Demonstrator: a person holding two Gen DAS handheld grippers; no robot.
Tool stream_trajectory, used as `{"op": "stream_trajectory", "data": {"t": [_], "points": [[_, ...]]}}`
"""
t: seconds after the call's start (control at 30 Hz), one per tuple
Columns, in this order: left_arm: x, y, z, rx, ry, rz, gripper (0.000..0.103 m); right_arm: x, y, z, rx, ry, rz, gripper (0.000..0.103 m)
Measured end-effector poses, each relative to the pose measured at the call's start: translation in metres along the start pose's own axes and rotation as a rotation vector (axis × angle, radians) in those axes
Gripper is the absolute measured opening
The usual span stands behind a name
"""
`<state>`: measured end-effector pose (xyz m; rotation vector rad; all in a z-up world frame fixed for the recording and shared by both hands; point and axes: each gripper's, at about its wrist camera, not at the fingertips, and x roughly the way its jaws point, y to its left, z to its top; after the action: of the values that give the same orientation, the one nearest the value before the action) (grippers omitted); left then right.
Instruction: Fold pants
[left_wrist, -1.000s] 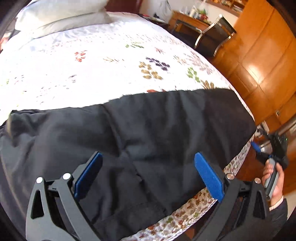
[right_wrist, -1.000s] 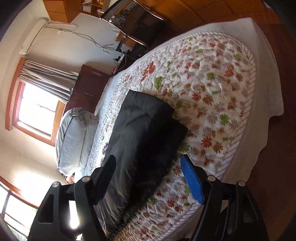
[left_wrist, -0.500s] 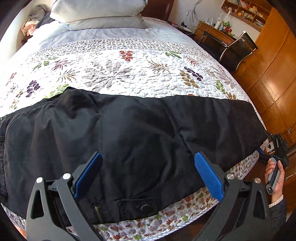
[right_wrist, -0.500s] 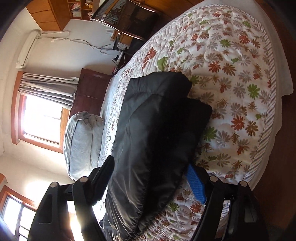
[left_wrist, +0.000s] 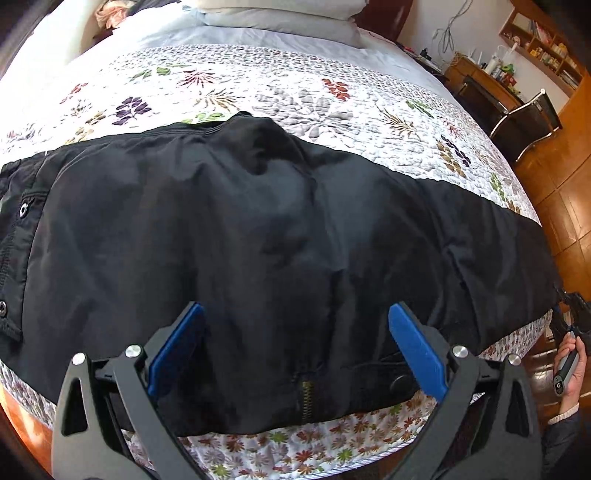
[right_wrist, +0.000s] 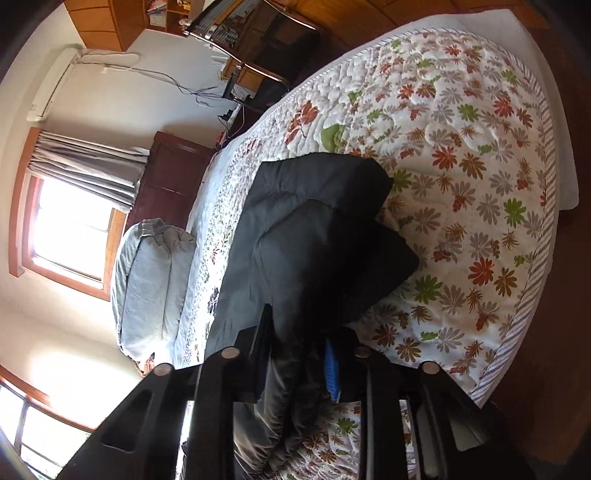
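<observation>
Left gripper (left_wrist: 295, 343) is released, fingers spread wide, hovering just above the waist end of the pants (left_wrist: 280, 229). Directly below it: zipper (left_wrist: 306, 397) and a waistband button (left_wrist: 400, 382), right at the near bed edge. Nothing between the pads.

Right gripper (right_wrist: 295, 354) is clenched on a bunch of the black fabric at the leg end, cloth pinched between the pads. Ahead of it the two leg hems (right_wrist: 332, 221) lie stacked but offset, one corner poking past the other.

Pants lie stretched across the quilted bedspread (left_wrist: 295, 99), running left to right ahead of the left gripper, already folded leg-on-leg by the look of it. Pillows (left_wrist: 280, 18) further out at the head of the bed; desk and chair (left_wrist: 524, 114) beyond to the right.

Risks, my read:
- Right grip holds a bunch, maybe not both layers evenly. Lifting could drag one leg and leave the other, worsening the hem offset.
- Fabric looks slick, nylon-ish. Could slip out of the pads mid-swing.
- Waist end sits at the bed edge and is unheld. Pulling the legs over may slide the whole thing off.
- Wrinkles at the crotch will get locked into the fold.

Readable text: only a "G" mark on the handle held in the right hand (left_wrist: 570, 365). Nothing legible on the pants.
</observation>
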<state>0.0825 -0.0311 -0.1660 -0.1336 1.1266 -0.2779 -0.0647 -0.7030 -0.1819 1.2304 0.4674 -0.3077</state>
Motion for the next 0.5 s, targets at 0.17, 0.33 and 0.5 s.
{"op": "stream_trajectory", "data": {"t": [0.17, 0.33, 0.5], "points": [[-0.003, 0.016, -0.003, -0.038, -0.006, -0.020, 0.099, -0.008, 0.037, -0.003, -0.120, -0.049, -0.041, 0.017], [-0.008, 0.027, -0.006, -0.070, -0.021, -0.046, 0.100, -0.018, 0.092, -0.013, -0.291, -0.086, -0.070, 0.015], [-0.015, 0.039, -0.010, -0.112, -0.039, -0.076, 0.099, -0.026, 0.163, -0.039, -0.542, -0.106, -0.086, 0.015]]}}
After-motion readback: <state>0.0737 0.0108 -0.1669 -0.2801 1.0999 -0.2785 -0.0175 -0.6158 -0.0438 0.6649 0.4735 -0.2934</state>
